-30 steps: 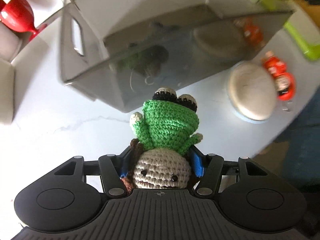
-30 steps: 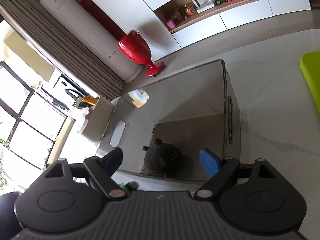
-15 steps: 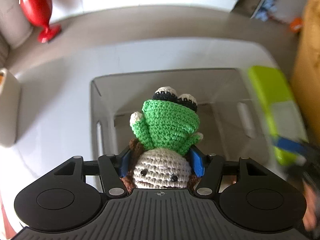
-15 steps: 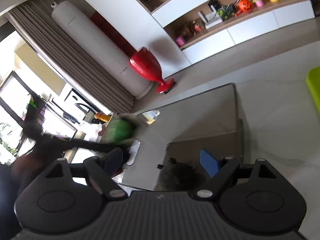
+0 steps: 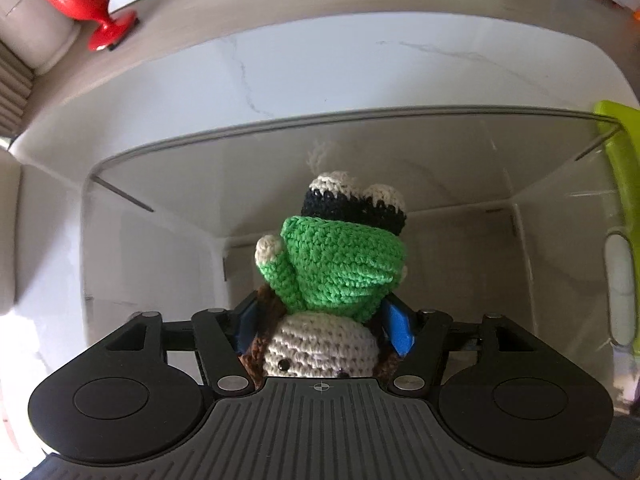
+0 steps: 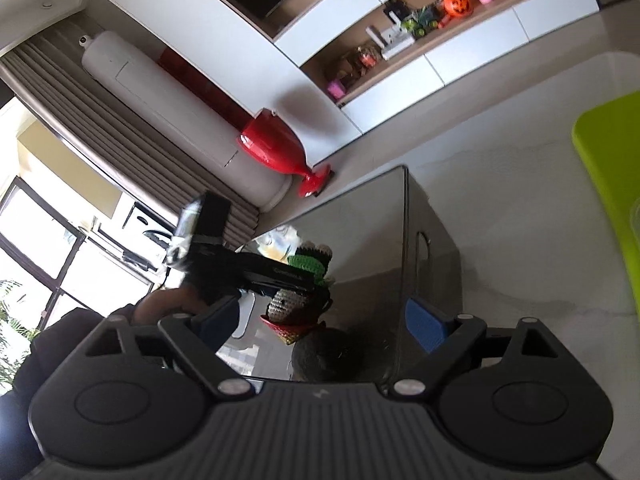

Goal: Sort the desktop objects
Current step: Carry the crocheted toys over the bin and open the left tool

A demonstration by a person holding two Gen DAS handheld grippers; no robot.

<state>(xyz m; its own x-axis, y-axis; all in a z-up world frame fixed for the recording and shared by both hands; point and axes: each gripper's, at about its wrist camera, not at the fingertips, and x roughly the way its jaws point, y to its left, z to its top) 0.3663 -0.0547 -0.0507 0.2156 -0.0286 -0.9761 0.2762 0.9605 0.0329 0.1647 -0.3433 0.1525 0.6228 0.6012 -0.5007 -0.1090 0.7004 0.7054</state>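
Note:
My left gripper (image 5: 322,322) is shut on a crocheted doll (image 5: 340,264) with a green body, beige head and black-and-cream feet. It holds the doll head-down over the open top of a clear grey storage box (image 5: 160,148). In the right wrist view the same doll (image 6: 298,288) hangs in the left gripper (image 6: 256,272) above the box (image 6: 432,256). A dark round toy (image 6: 324,356) lies inside the box. My right gripper (image 6: 324,324) is open and empty at the box's near side.
A lime-green tray (image 5: 624,168) lies right of the box; it also shows in the right wrist view (image 6: 612,168). The box stands on a white marble table (image 5: 320,68). A red vase (image 6: 276,148) stands on the floor beyond.
My left gripper has carried the doll from in front of the box to above its opening and lower toward it. It now shows in the right wrist view.

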